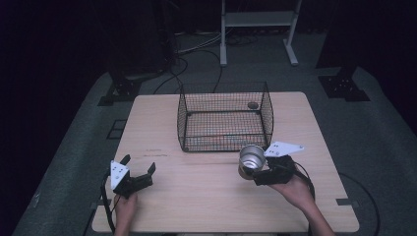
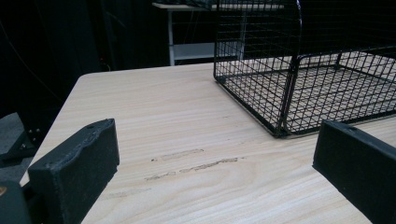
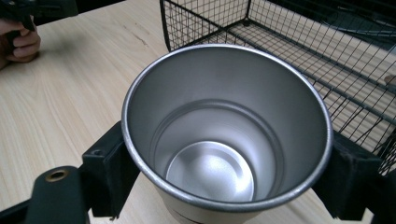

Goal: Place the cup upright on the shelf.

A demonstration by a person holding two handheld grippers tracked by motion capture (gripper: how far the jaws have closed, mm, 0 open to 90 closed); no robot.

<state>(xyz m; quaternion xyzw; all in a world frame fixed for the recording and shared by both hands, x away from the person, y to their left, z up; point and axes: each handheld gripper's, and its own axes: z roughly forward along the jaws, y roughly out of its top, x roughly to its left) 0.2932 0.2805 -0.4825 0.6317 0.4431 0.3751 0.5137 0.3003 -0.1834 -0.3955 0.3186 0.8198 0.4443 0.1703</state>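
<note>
Two grippers are at work over a pale wooden table (image 1: 206, 196), and the job looks like getting a metal cup into the black wire basket (image 1: 224, 118) that sits toward the table's far side. The right gripper (image 1: 258, 169) has its jaws clamped on the steel cup (image 1: 251, 161), one black jaw against each side of the cup's wall below the rim, as the right gripper view shows plainly. That cup (image 3: 224, 140) is upright or close to it, open end up, empty and shiny inside, and it sits just in front of the basket's near right corner, apparently lifted a little off the tabletop, though the dim light in the high view makes the gap under it hard to judge. The left gripper (image 1: 138, 166) rests near the table's front left edge with its jaws spread wide and nothing between them; in the left gripper view they frame bare wood and the basket's near corner (image 2: 285, 93). A small dark round item (image 1: 253, 105) seems to lie at the basket's far right, too small to name. As for progress, the pick-up is done: the cup is secured and close to its likely destination. Still to come, by my reading, are the lift over the basket's front wall, the lowering onto its mesh floor, and the release.
</note>
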